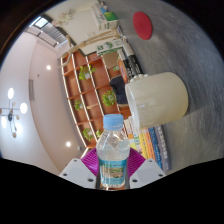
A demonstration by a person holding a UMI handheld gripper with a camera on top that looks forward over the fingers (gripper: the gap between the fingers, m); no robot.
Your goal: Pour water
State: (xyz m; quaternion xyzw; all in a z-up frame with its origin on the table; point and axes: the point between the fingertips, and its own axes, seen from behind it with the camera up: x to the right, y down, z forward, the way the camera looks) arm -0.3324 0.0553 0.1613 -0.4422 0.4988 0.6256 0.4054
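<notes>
A clear plastic water bottle (113,155) with a light blue cap and a blue-green label stands between my fingers, and my gripper (112,165) is shut on it, the magenta pads (90,160) pressing on both sides. The bottle points away from me and the whole view is tilted. A white cup (156,100) sits just beyond the bottle's cap, to its right, on a light surface. I cannot see into the cup.
A wooden shelf unit (95,85) with small green plants runs behind the bottle. Colourful books or boxes (152,145) lie beside the cup. A red round object (144,27) sits farther off. Ceiling lights (12,105) show at the left.
</notes>
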